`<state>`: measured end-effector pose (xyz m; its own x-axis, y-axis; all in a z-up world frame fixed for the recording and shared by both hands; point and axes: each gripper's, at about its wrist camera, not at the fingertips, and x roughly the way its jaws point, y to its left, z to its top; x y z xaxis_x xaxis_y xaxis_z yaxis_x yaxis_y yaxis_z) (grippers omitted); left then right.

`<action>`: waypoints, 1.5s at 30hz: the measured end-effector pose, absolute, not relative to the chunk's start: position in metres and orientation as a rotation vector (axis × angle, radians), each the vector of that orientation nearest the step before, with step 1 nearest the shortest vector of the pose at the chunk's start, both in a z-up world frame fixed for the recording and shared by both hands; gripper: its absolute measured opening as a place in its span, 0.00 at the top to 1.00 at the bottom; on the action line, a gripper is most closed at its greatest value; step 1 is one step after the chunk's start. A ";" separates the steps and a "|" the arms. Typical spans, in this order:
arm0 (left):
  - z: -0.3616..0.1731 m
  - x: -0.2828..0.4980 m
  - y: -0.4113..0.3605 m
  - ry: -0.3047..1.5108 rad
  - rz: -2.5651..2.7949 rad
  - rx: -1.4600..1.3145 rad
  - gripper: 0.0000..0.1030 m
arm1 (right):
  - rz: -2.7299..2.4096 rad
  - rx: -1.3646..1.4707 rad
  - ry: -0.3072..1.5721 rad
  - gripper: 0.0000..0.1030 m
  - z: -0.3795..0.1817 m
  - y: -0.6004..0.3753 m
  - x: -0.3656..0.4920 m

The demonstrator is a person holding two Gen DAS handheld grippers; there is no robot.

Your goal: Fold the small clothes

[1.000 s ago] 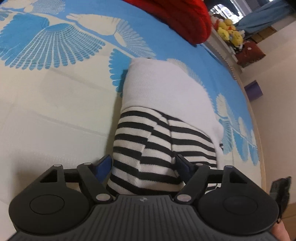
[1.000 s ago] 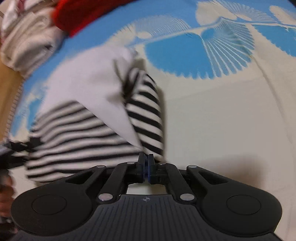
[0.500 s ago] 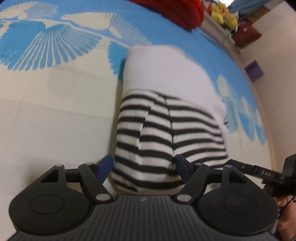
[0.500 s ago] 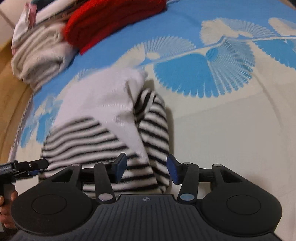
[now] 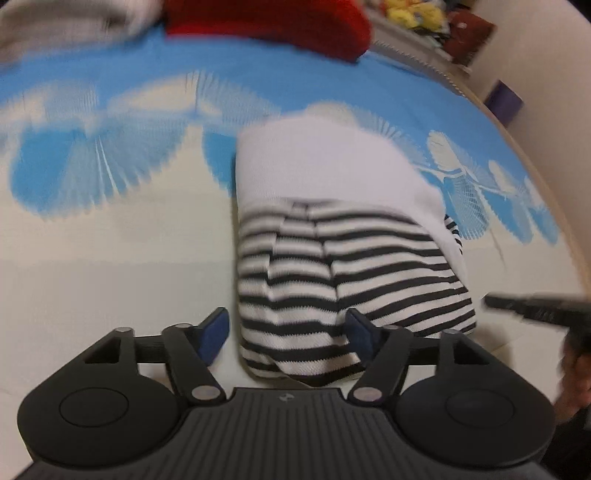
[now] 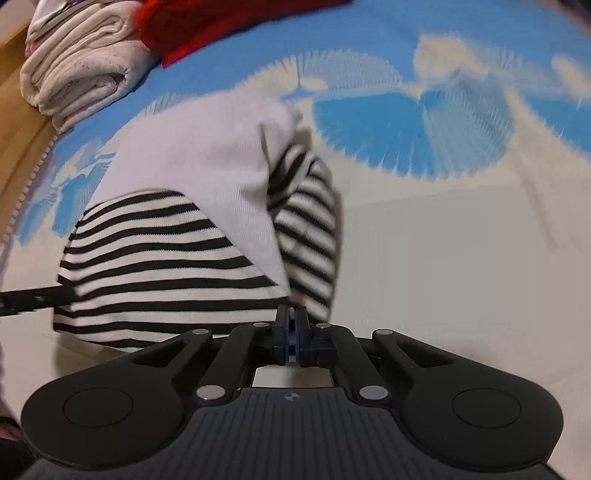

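While our left gripper sits low on the bed cover, its blue fingers are spread wide, released, with the near end of the folded striped garment lying between them; we cannot tell whether either finger touches the cloth. Ahead of this gripper the garment shows black and white stripes nearest us and a plain white part beyond. Farther ahead lies a red cloth, and off to the front right sit some yellow toys, blurred. At the right edge a dark bar of our other tool pokes in.

Our right gripper has its fingers pressed together, clenched at the near edge of the garment, which spreads ahead and to the left of it. A thin sliver of pale stuff shows between the pads, but we cannot tell for sure whether cloth is pinched there. Far ahead to the left of this gripper rests a stack of folded pale towels, with the red cloth just beside them. The blue and cream cover stretches out to the right
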<state>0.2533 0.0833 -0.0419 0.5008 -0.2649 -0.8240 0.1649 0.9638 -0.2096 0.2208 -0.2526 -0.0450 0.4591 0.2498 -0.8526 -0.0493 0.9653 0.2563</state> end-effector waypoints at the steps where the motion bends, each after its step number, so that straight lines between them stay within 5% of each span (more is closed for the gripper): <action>1: -0.029 0.245 0.082 0.971 -0.243 -0.080 0.18 | 0.169 0.160 1.045 0.96 -0.037 -0.250 0.215; 3: -0.003 0.226 0.082 0.891 -0.208 -0.055 0.17 | 0.177 0.091 0.956 0.86 -0.016 -0.247 0.202; 5: 0.022 0.204 0.079 0.812 -0.183 -0.024 0.17 | 0.196 0.063 0.853 0.63 0.009 -0.246 0.185; 7: 0.045 0.176 0.073 0.722 -0.163 0.019 0.17 | 0.169 0.056 0.765 0.51 0.034 -0.247 0.166; 15: 0.074 0.073 0.056 0.632 -0.147 -0.026 0.16 | 0.130 0.133 0.556 0.35 0.092 -0.249 0.069; 17: 0.068 0.052 0.050 0.621 -0.132 0.003 0.00 | 0.117 0.131 0.557 0.27 0.093 -0.245 0.045; 22: 0.024 0.019 0.027 0.599 -0.099 0.059 0.00 | 0.087 0.093 0.564 0.14 0.068 -0.230 -0.002; 25: 0.003 0.031 0.016 0.731 -0.067 0.053 0.00 | 0.061 0.045 0.649 0.14 0.041 -0.218 -0.009; 45: -0.009 0.058 0.014 0.771 -0.046 -0.029 0.00 | 0.061 0.092 0.715 0.14 0.020 -0.194 0.022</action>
